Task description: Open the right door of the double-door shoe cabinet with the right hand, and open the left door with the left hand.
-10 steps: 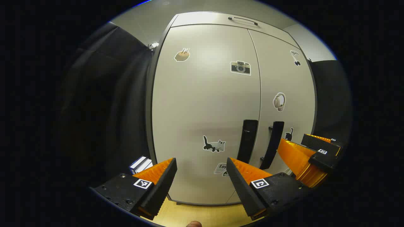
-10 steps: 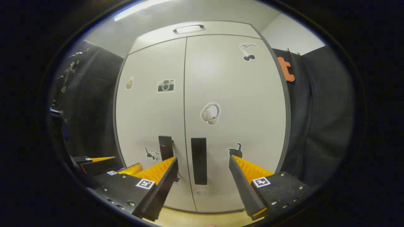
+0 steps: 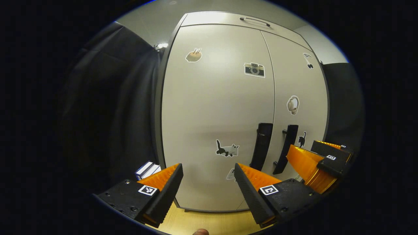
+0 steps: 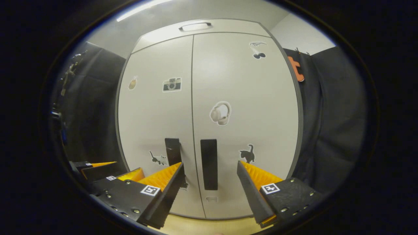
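Note:
A pale grey double-door shoe cabinet [image 3: 215,107] [image 4: 241,81] stands ahead with both doors closed and stickers on them. Two black vertical handles flank the centre seam: the left door's handle [image 3: 262,146] [image 4: 172,148] and the right door's handle [image 3: 286,148] [image 4: 209,164]. My left gripper [image 3: 208,168] is open, short of the left door and to the left of its handle. My right gripper [image 4: 210,166] is open with the right handle framed between its fingers, still some way off. The right gripper [image 3: 318,163] also appears at the lower right of the left gripper view, and the left gripper [image 4: 107,171] at the lower left of the right gripper view.
Black cloth walls [image 3: 111,107] [image 4: 333,124] hang on both sides of the cabinet. A small blue and white box [image 3: 147,169] lies by the cabinet's lower left corner. Light wooden floor [image 3: 209,222] runs in front. A flap with a black handle [image 4: 195,26] tops the cabinet.
Both grippers have moved slightly closer to the cabinet. The handles sit a little larger and higher in the right gripper view; the left gripper view has shifted so the doors lie further right.

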